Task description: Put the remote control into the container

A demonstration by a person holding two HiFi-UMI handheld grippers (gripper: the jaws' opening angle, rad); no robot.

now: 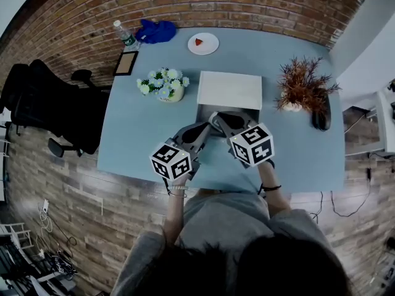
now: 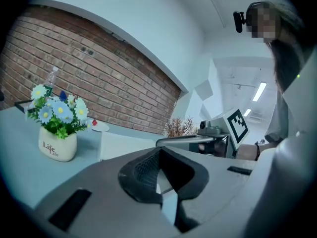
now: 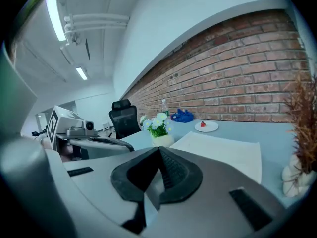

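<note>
The white flat-topped container (image 1: 229,89) sits in the middle of the blue table (image 1: 136,128); it also shows as a pale slab (image 2: 124,144) (image 3: 223,151) in both gripper views. A black elongated thing (image 1: 321,117) lies beside the dried plant at the right; I cannot tell whether it is the remote control. My left gripper (image 1: 207,128) (image 2: 157,170) and right gripper (image 1: 218,119) (image 3: 159,170) are held side by side just in front of the container, tips close together. Both have their jaws together with nothing between them.
A pot of flowers (image 1: 163,85) (image 2: 57,133) (image 3: 159,127) stands left of the container. A dried plant (image 1: 303,85) stands at the right. At the back are a plate (image 1: 203,43), a blue cloth (image 1: 155,31) and a bottle (image 1: 125,36). An office chair (image 1: 43,103) stands left of the table.
</note>
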